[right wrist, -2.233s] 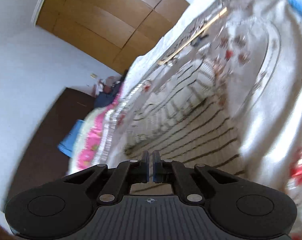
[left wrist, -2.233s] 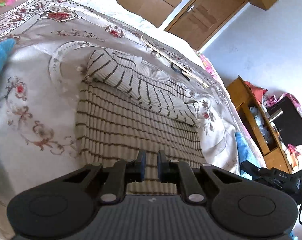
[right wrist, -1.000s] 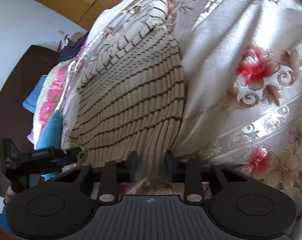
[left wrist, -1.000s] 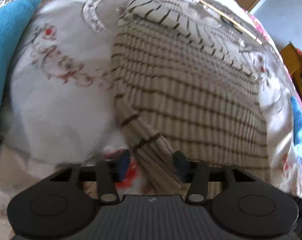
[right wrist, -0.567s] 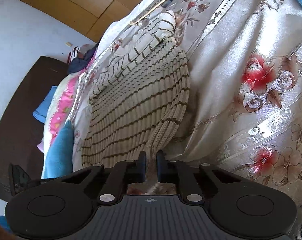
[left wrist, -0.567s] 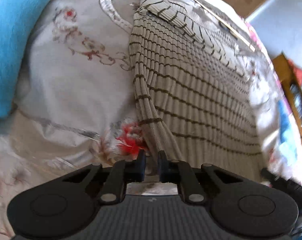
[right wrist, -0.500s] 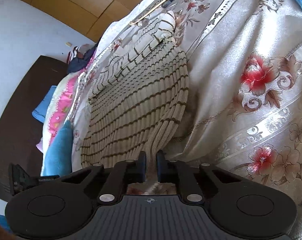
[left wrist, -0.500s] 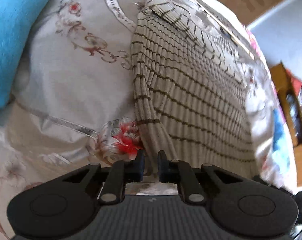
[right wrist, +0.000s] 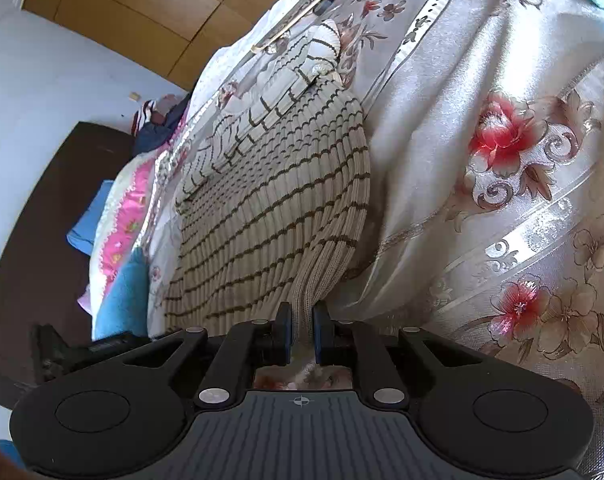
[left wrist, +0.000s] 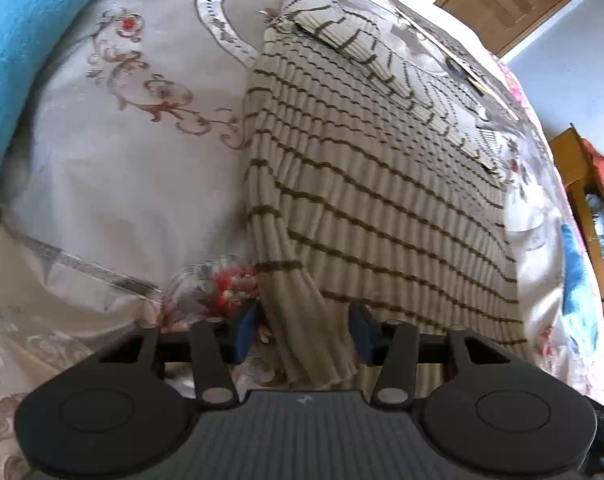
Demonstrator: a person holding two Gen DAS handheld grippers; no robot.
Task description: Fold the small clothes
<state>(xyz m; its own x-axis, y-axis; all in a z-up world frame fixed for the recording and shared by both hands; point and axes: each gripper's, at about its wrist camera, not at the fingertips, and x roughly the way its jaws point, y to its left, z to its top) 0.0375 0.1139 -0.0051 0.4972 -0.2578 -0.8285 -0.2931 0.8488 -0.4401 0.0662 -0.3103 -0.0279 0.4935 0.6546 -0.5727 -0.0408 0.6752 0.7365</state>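
My left tongs (left wrist: 303,330) just opened around striped sweater (left wrist: 365,184) hem | right tongs (right wrist: 302,332) clenched on hem | risk: left corner drops, fold skews

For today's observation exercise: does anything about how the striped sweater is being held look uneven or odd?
Yes. The right tool pinches its corner of the striped sweater, while the left tool has just been opening, its corner loose between the jaws.

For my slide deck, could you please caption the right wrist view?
Right tongs pinch a corner of the striped sweater spread on the flowered bedspread.
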